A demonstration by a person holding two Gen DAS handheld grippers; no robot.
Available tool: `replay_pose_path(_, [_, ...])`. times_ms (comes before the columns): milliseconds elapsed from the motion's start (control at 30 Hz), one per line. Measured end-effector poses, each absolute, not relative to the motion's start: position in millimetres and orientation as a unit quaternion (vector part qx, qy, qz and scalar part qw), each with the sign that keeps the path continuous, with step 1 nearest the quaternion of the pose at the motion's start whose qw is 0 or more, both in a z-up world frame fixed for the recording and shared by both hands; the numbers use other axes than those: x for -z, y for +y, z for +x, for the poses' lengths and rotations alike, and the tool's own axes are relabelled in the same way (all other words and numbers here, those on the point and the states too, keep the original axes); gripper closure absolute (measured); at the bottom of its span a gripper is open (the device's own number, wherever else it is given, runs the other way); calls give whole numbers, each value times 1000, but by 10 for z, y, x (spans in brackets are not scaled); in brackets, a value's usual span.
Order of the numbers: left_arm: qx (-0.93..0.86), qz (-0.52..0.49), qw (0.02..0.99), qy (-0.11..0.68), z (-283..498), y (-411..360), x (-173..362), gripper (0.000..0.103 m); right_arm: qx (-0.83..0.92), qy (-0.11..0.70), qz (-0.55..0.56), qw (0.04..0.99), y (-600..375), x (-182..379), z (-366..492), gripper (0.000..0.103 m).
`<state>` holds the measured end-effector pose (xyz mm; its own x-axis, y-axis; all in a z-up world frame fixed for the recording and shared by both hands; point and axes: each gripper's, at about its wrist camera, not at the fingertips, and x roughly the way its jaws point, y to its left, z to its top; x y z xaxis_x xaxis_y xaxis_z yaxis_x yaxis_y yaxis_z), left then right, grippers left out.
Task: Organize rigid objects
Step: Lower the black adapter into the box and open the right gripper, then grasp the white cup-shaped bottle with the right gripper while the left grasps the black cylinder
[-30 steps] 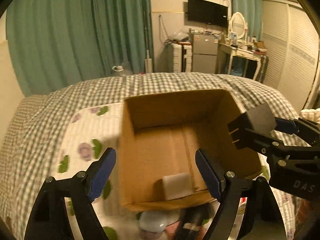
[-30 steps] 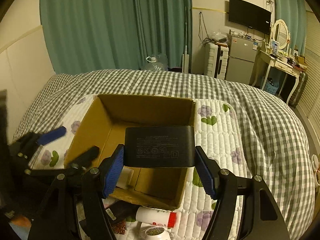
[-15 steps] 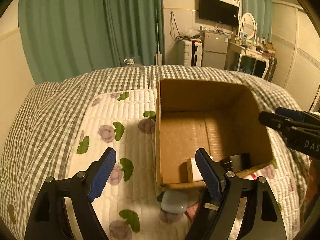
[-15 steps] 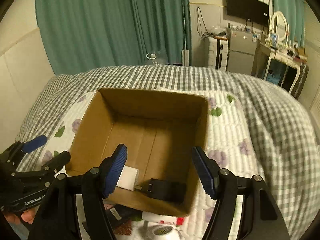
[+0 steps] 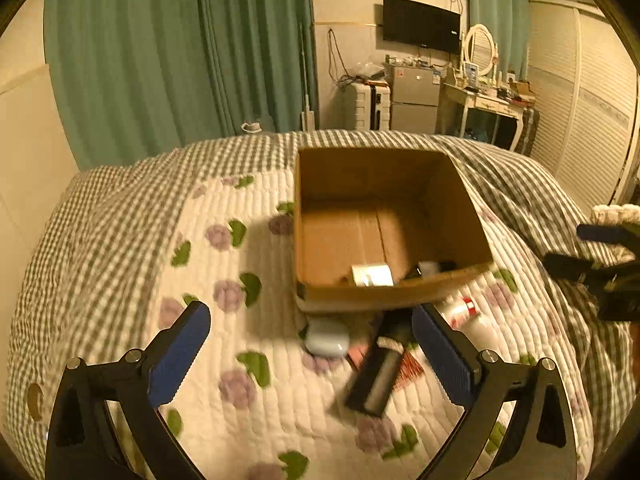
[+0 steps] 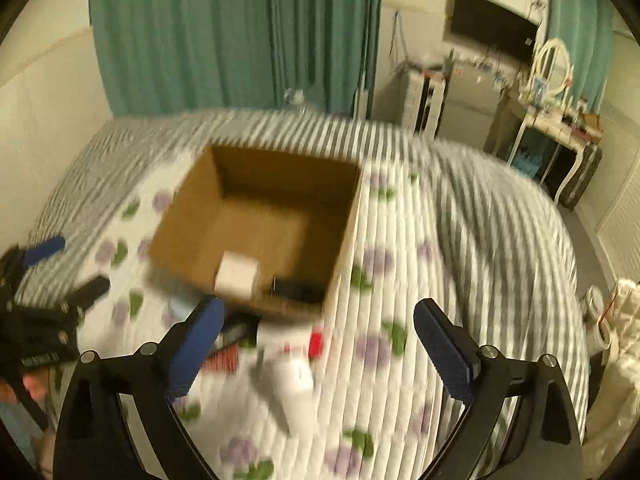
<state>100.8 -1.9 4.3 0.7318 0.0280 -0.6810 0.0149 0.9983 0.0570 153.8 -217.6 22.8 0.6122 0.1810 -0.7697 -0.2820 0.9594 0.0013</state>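
An open cardboard box (image 5: 384, 224) is seen on a floral quilt (image 5: 248, 264) spread over a checked bed cover (image 5: 100, 216). Inside it, against the near wall, a white block (image 5: 372, 275) and a black adapter (image 6: 298, 290) lie side by side. The rest of the box floor is bare cardboard.

The left gripper (image 5: 310, 354) is held above the quilt with its jaws spread wide and nothing between them. Just outside the box's near wall, a pale blue case (image 5: 327, 337), a black bar (image 5: 380, 368) and a white tube with a red cap (image 6: 296, 364) are crowded together; what lies under them cannot be made out.

The right gripper (image 6: 320, 352) is likewise spread and empty, held over the tube, to the near right of the box. This view is blurred.

To the left of the box a broad stretch of quilt is open; to its right the quilt runs on to the bed's edge.
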Motion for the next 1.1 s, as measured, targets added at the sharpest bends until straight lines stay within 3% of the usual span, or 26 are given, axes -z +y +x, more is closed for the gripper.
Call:
replay_pose_path(267, [21,34,911,410,984,-209,499,0,-136,495,-68,856,-2180,645,1373,7])
replay_pose_path(467, [30,37,893,448,1187,-211,889,0,-150,504,-122,842,-1974,1187,1383,7])
replay_pose_path(533, [30,38,890,454,1251,-221,952,0,-154,509,-129,837,-1927,1271,1438,12])
replay_pose_path(633, [28,42,888,456,1336,-262,1002,0,-161,498,-128,842,-1886,1299,1530,31])
replay_pose_path(700, [36,46,886,460,1398,-322,1024,0,-167,492,-138,843,-1856,1286,1566,59])
replay_pose_path(967, [74,123,859,492,1605,-717,1214,3,-180,498,-130,838,-1982,1056,1708,59])
replay_pose_path(1100, [83,116,844,517,1765,-760,1325,26,-172,494,-127,843,-2059,1016,1720,59])
